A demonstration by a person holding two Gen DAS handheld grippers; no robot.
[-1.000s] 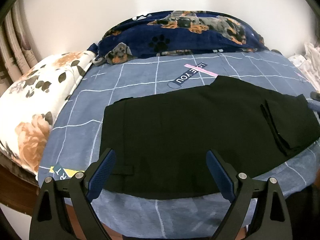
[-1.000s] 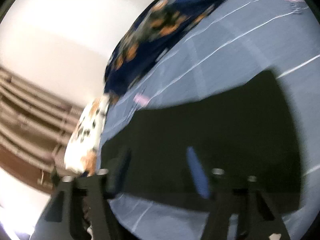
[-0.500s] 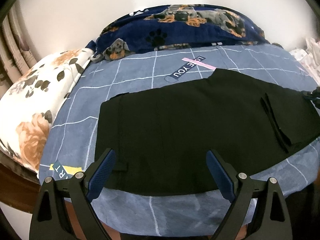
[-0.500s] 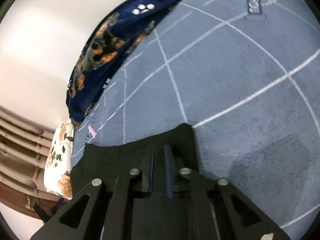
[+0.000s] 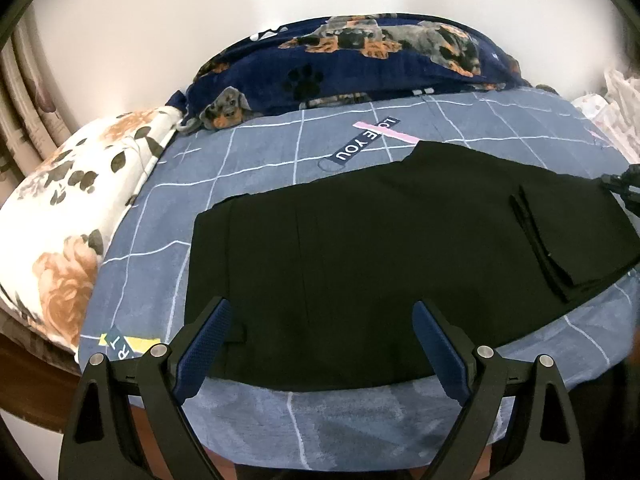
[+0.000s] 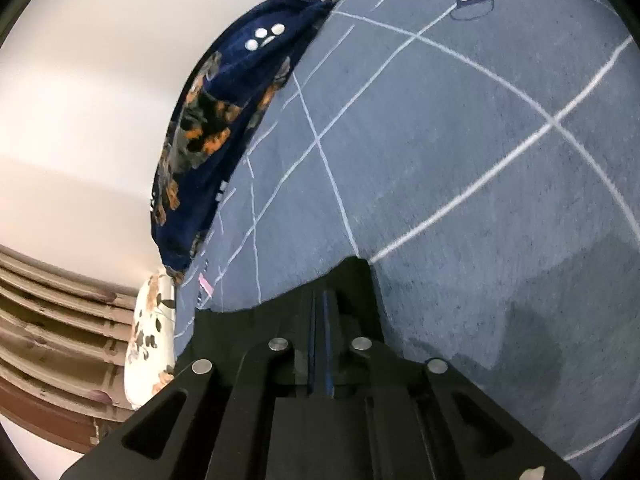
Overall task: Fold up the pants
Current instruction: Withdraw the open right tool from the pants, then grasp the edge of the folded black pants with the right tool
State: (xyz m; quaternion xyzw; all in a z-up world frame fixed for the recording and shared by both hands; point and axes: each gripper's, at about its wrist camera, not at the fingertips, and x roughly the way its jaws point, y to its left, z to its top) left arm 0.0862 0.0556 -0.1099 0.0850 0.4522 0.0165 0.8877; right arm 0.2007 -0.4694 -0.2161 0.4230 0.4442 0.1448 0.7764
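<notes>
Right tool (image 6: 322,300) pinches flat black pants (image 5: 360,248) at the edge.

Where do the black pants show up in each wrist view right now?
Left wrist: black pants spread across the picture's middle, beyond the open left gripper.
Right wrist: only a dark corner at lower centre, at the shut right gripper.
Shared landmark: the dog-print blanket.

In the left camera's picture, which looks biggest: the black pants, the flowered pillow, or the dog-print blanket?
1. black pants
2. dog-print blanket
3. flowered pillow

The blanket and pillow look close; the fisheye edge makes that order unsure.
</notes>
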